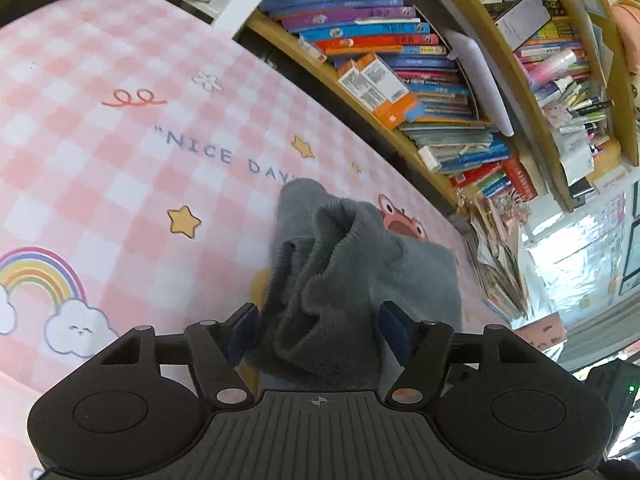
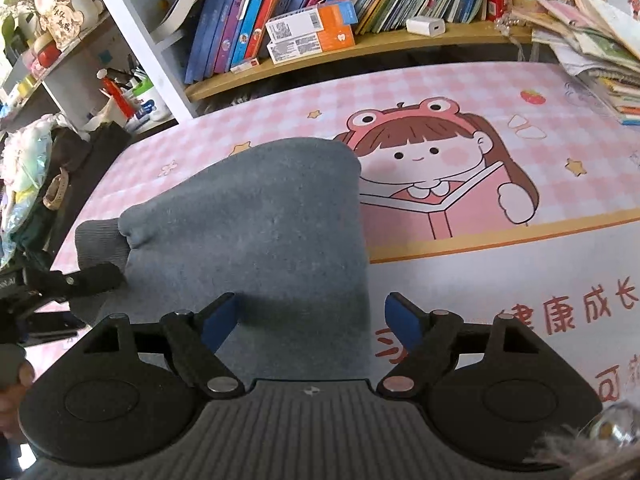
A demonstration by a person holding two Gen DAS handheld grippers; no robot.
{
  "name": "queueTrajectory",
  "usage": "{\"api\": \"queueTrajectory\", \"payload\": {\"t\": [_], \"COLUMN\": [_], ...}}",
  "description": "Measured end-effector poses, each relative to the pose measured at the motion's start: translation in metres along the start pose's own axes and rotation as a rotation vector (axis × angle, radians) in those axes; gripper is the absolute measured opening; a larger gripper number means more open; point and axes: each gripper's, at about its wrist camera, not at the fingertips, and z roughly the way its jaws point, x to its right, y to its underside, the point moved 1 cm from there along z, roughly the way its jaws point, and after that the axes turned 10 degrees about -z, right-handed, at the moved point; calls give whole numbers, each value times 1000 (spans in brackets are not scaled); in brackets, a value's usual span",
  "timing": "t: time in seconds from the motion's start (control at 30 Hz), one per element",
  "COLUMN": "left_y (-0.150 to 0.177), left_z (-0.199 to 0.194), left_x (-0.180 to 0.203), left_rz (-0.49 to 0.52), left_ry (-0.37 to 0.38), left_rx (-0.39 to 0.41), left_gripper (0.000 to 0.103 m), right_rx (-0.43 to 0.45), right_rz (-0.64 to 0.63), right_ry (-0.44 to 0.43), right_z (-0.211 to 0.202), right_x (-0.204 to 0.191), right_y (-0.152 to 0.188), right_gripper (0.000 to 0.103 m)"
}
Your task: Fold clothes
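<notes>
Left wrist view: bunched grey garment (image 1: 344, 276) between parted jaws, unpinched.

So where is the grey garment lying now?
The grey garment lies on the pink checked mat, left of the cartoon girl in the right wrist view, below the bookshelf.

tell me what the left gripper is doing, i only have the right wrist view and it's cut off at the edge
observer: In the left wrist view the left gripper is open. The ribbed cuff of the grey garment sits between its fingers and does not look clamped.
operator: is the cuff lying flat
observer: No, it is bunched in upright folds with the opening gaping towards the camera.
operator: what's past it on that side
observer: Bare pink checked mat printed with "NICE DAY" lettering and a rainbow. No other clothes show there.
</notes>
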Motion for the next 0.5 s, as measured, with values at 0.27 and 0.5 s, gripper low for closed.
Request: {"api": "queueTrajectory", "payload": {"t": [0.27,0.5], "left_y": [-14,-6], "left_z": [26,34], "left_x": [-6,-2], "left_rz": [-51,-47], "left_ry": [2,-15], "left_rx": [-109,-136], "left_gripper": [74,73], "right_rx": [-33,-124], "right_rz": [103,148], "right_ry": [-93,-130], "right_z": [21,30], "right_x": [20,17], "right_y": [-23,-14], "right_gripper": [79,74]}}
